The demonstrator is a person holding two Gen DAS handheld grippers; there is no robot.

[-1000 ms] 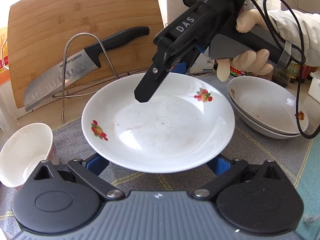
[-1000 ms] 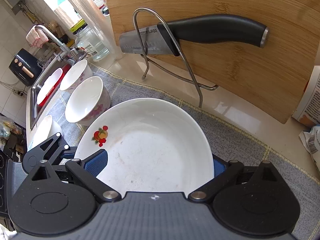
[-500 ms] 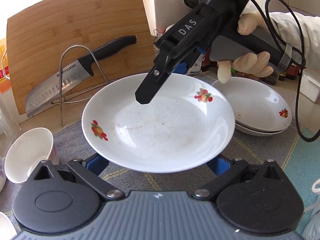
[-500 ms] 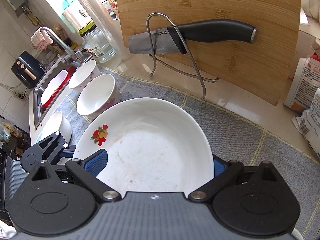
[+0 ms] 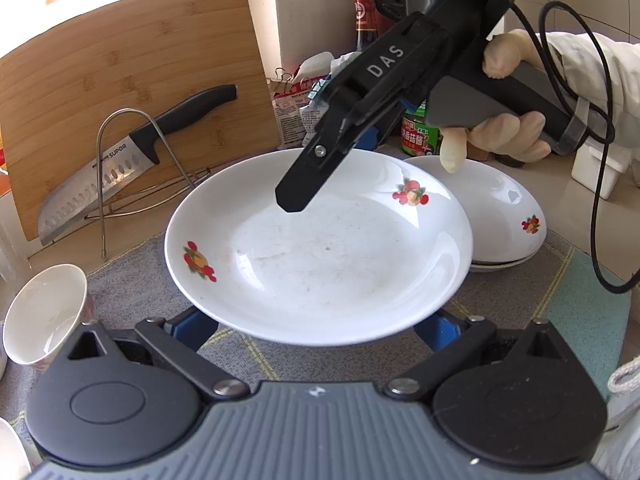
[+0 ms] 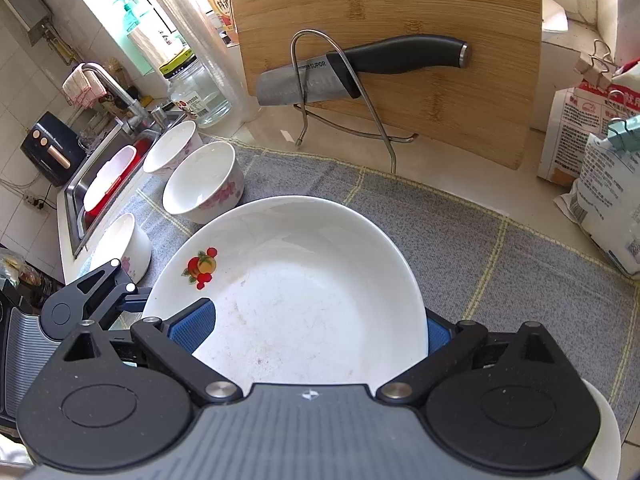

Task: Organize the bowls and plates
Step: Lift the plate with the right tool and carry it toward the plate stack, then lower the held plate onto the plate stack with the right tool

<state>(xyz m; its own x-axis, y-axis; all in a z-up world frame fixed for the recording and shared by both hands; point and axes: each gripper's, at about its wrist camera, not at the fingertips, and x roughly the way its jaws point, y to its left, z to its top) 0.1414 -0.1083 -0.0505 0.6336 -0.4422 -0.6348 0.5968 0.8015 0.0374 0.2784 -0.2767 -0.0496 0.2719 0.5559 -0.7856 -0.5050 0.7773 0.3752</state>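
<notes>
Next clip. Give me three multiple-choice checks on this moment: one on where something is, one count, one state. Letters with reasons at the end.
1. Where is the knife?
A) in a drawer
B) in the wire rack against the cutting board
C) on the floor

2. How many flowered bowls stand on the counter beside the sink?
A) one
B) three
C) five

3. What state is the fruit-pattern plate in?
A) clamped at its rim by the right tool
B) upside down on the mat
C) leaning in the wire rack

B: its blade passes through the wire loop in front of the board.
B: three show in a group in the right wrist view.
A: one finger lies over the rim, the other pad beneath it.
</notes>
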